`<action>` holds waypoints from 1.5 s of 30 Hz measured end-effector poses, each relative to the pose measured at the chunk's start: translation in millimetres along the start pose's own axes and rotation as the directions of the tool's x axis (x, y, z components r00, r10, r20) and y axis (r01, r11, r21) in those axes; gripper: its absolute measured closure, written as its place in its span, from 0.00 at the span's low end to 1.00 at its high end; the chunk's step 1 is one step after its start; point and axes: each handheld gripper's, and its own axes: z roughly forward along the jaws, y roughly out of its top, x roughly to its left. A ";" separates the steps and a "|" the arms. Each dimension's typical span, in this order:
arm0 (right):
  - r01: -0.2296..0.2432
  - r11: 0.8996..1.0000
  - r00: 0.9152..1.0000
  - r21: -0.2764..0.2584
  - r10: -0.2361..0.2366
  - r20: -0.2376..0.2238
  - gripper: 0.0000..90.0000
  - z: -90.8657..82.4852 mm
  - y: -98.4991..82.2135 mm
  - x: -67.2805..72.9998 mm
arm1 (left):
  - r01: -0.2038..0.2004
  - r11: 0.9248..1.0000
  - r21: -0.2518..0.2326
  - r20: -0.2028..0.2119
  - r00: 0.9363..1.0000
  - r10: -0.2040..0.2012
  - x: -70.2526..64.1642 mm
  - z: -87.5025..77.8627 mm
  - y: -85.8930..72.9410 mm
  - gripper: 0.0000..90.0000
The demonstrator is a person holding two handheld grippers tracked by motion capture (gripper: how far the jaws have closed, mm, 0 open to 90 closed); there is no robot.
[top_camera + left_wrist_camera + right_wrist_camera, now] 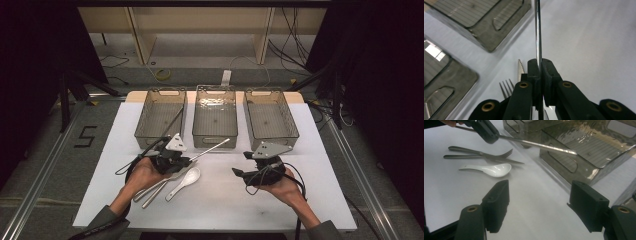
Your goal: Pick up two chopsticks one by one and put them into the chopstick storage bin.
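- Nearest the person: 2 forearms entered from the bench's near edge, 1 gripper in each hand.
- Left gripper (181, 161) was clamped tight on a metal chopstick (212, 147); in the left gripper view the jaws met on the thin shaft (538, 32), which ran straight ahead out of them.
- Chopstick was lifted clear of the bench (280, 210). Long axis ran from the left gripper up and rightward, free tip toward the near wall of the middle bin (215, 134).
- Right gripper (239, 173) stood wide apart, nothing between the jaws, pointing left toward the cutlery. It looked well short of the chopstick's tip.
- Just under the left hand lay the rest: fork (477, 156), serrated knife (499, 159) and white spoon (489, 169), side by side, handles toward the person.
- Judgement: the left hand was plainly the nearer and already had the piece, so the drop turns on swinging the shaft's axis in line with a bin's length.
- Farther off: 3 clear bins in a row at the bench's far edge; the left bin (161, 131) already held 1 dark slender stick, leaning.
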 end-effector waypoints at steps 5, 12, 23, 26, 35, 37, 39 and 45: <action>-0.023 1.000 1.000 -0.005 0.023 0.013 0.36 -3.8 -9.6 0.2 | 0.033 0.999 -0.034 -0.027 0.999 -0.034 10.0 -8.4 -2.4 0.95; -0.073 0.997 0.997 -0.031 0.074 0.024 0.33 -11.9 -19.8 -0.4 | 0.080 0.994 -0.070 -0.067 0.994 -0.084 23.8 -18.3 -6.0 0.95; -0.095 0.994 0.995 -0.051 0.097 0.036 0.33 -23.7 -28.2 1.8 | 0.167 0.978 -0.122 -0.139 0.973 -0.183 59.3 -29.0 -2.8 0.95; -0.100 0.994 0.994 -0.054 0.102 0.035 0.32 -26.0 -30.6 1.9 | 0.186 0.974 -0.131 -0.163 0.965 -0.206 68.6 -28.1 1.3 0.95; -0.111 0.992 0.993 -0.065 0.113 0.021 0.32 -30.2 -35.4 6.0 | 0.251 0.958 -0.140 -0.204 0.939 -0.276 100.7 -19.8 11.3 0.95; -0.108 0.992 0.994 -0.067 0.109 0.020 0.31 -31.0 -35.9 6.4 | 0.273 0.951 -0.147 -0.209 0.931 -0.300 109.0 -17.3 12.3 0.95; -0.111 0.991 0.994 -0.070 0.112 0.017 0.31 -32.0 -36.4 7.0 | 0.288 0.946 -0.151 -0.211 0.925 -0.315 113.0 -15.6 13.4 0.95; -0.114 0.991 0.993 -0.065 0.115 0.015 0.31 -34.0 -38.1 8.5 | 0.318 0.938 -0.140 -0.233 0.910 -0.344 128.6 -8.7 15.8 0.95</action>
